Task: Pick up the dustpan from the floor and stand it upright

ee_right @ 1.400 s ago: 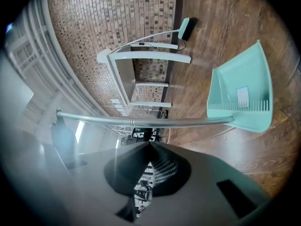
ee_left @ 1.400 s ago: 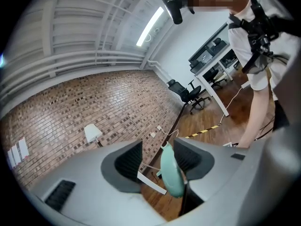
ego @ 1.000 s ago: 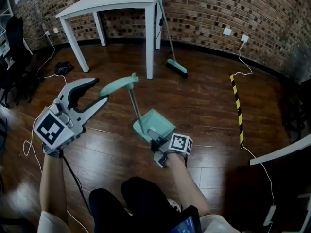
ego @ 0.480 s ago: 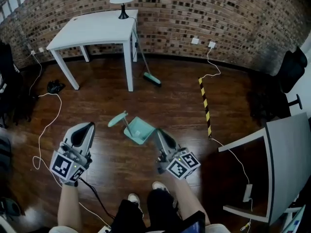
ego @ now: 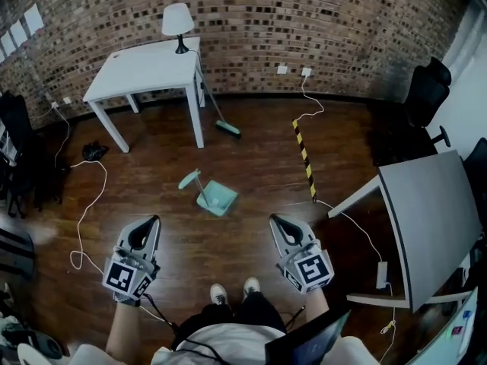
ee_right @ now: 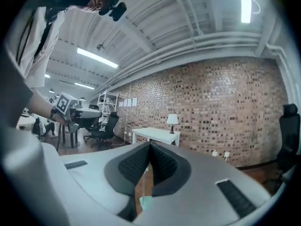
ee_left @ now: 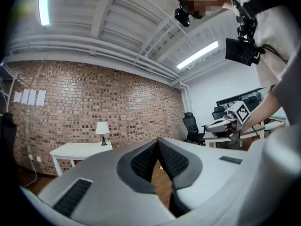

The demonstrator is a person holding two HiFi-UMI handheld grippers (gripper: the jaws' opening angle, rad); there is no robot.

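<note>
Moved: left claw (ego: 151, 220) and right claw (ego: 275, 220) have both lifted well clear of the dustpan (ego: 218, 199) since a second ago.
Dustpan: stands free on the wood floor (ego: 251, 166), pan down, teal handle (ego: 190, 179) up, ahead of and between the claws.
Left claw: jaws together, empty; gaping wide a second ago.
Right claw: jaws pressed together, nothing between them.
Behind: broom (ego: 226, 128) leaning by the white counter (ego: 144, 71).
</note>
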